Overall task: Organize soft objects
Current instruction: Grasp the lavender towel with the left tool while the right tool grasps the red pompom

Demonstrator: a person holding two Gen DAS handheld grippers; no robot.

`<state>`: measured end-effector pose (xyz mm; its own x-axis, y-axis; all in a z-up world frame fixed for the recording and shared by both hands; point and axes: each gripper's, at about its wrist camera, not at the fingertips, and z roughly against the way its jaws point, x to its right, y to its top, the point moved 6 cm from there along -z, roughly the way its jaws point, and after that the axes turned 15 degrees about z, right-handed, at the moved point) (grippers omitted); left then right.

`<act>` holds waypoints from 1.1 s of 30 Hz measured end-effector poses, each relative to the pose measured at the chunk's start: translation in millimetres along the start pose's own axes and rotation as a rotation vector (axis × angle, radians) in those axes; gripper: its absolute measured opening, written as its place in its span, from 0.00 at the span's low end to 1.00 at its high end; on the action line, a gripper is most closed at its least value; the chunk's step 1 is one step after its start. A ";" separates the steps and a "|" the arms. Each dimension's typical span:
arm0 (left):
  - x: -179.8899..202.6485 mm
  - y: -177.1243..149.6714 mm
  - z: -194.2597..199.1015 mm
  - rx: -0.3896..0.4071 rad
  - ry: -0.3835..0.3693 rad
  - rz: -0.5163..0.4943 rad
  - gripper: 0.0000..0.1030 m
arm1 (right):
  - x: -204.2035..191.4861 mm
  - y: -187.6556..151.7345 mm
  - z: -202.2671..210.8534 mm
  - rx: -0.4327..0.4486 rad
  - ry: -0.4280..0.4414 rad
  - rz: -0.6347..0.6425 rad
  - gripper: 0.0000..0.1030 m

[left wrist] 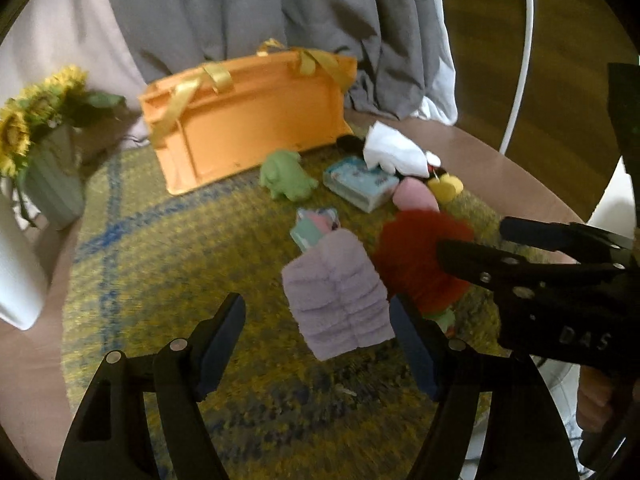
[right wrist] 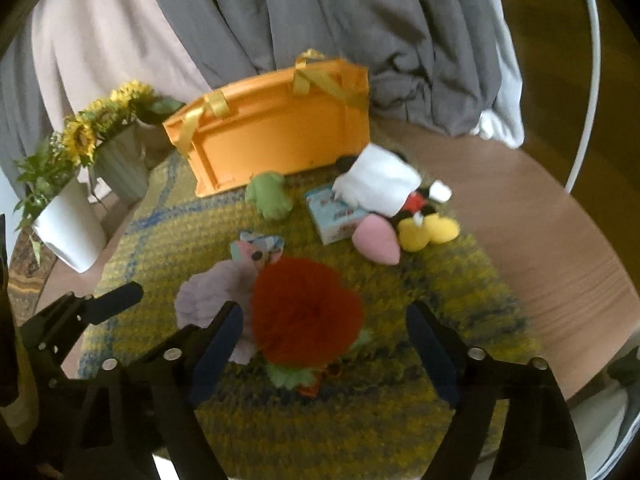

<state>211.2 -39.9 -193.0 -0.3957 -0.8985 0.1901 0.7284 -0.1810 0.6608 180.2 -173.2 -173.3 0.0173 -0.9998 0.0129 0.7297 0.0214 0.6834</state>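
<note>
Soft toys lie on a yellow-green rug [left wrist: 160,264] on a round table. My left gripper [left wrist: 320,312] is open, hovering just before a folded lilac towel [left wrist: 340,300]. My right gripper [right wrist: 324,320] is open above a fluffy red plush [right wrist: 306,314], which also shows in the left wrist view [left wrist: 420,256]; the lilac towel [right wrist: 212,296] lies left of it. Farther back are a green plush [right wrist: 268,198], a pink heart [right wrist: 378,238], a Mickey doll with yellow shoes [right wrist: 424,228], a white cloth [right wrist: 380,182], a tissue pack [right wrist: 332,216] and a small pastel toy [right wrist: 258,248].
An orange bag with yellow ribbon handles [right wrist: 276,128] stands at the rug's far edge. Sunflowers in a green vase [right wrist: 120,160] and a white pot [right wrist: 68,224] stand at the left. Grey curtains [right wrist: 320,20] hang behind. Bare wooden tabletop [right wrist: 540,220] lies to the right.
</note>
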 end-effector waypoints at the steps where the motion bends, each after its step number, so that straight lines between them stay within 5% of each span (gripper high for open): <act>1: 0.4 -0.4 -4.2 -0.014 -0.010 0.000 0.68 | -0.1 -1.0 -5.5 -0.010 0.007 -0.007 0.77; 8: 1.8 -4.6 -29.7 -0.083 -0.079 0.008 0.58 | -4.1 -5.8 -35.5 -0.077 0.056 -0.025 0.64; 13: 6.7 -2.7 -36.9 -0.110 -0.133 0.001 0.36 | -8.9 -6.8 -51.2 -0.101 0.093 -0.036 0.54; 18: 8.6 -0.2 -33.1 -0.104 -0.146 -0.022 0.31 | -11.9 -6.3 -57.8 -0.105 0.128 -0.054 0.38; 33: 4.6 35.7 7.1 0.031 -0.205 -0.049 0.14 | -11.7 19.4 -11.1 -0.011 0.007 -0.098 0.36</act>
<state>231.4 -47.7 -163.4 -0.5376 -0.7885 0.2989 0.6896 -0.2071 0.6939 201.7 -161.0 -168.2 -0.0501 -0.9970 -0.0590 0.7358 -0.0768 0.6728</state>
